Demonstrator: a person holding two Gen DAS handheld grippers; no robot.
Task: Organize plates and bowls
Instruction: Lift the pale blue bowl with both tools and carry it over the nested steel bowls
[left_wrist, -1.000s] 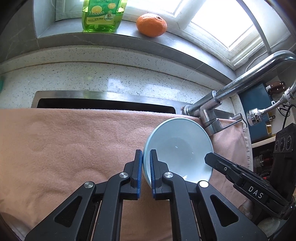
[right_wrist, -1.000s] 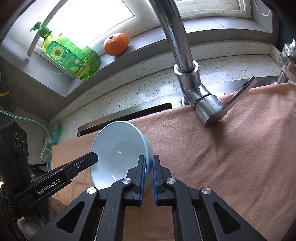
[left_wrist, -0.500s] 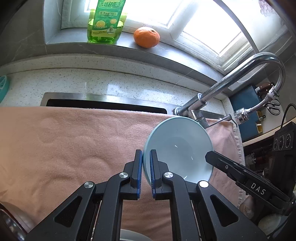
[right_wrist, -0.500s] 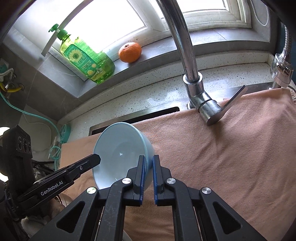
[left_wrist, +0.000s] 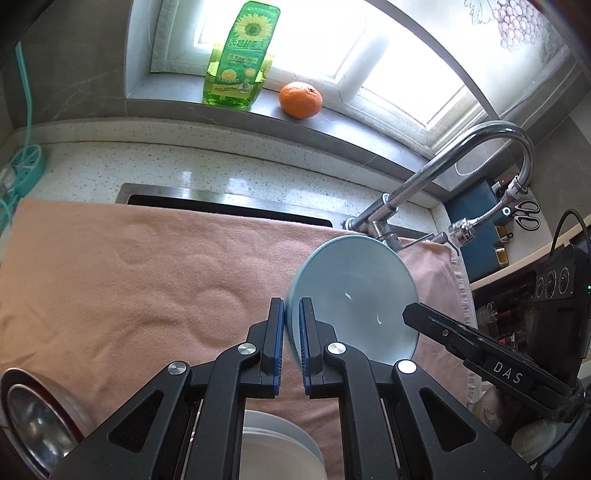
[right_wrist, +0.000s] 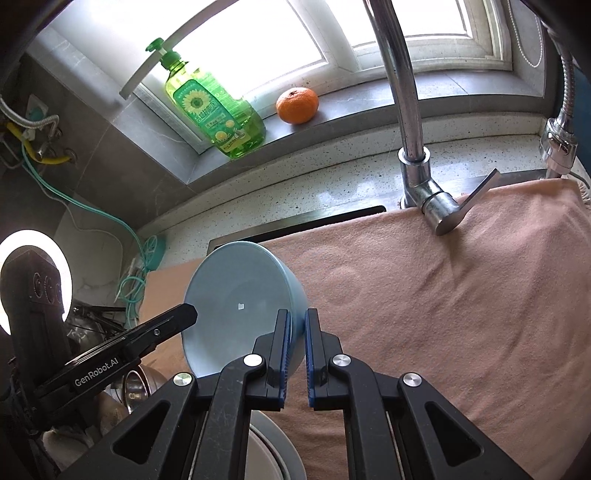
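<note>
A light blue bowl (left_wrist: 354, 295) sits in the middle of both views, held up in the air above the pink towel (left_wrist: 147, 280). Two claws hold it together. The left claw (left_wrist: 291, 347) is squeezed shut on one side of the rim, with the rim pinched between its blue pads (left_wrist: 279, 350). The right claw (right_wrist: 295, 354) is squeezed shut on the other side of the rim in the same way. In the left view the right claw pokes in from the lower right. In the right view the left claw pokes in from the lower left. The bowl is tipped, so its open side faces each camera. It looks hard and smooth, like a glazed dish, so it is likely slippery and would break if it fell. It does not bend at all. The rim is thin, and that is a good place to pinch it, one claw on each side so it cannot swing. A white plate (left_wrist: 280, 450) peeks out at the bottom of the left view, under the claw. A shiny metal bowl (left_wrist: 33, 421) with a red rim sits at the lower left. The tap (right_wrist: 410, 110) stands at the top of the right view, well away from the bowl.
</note>
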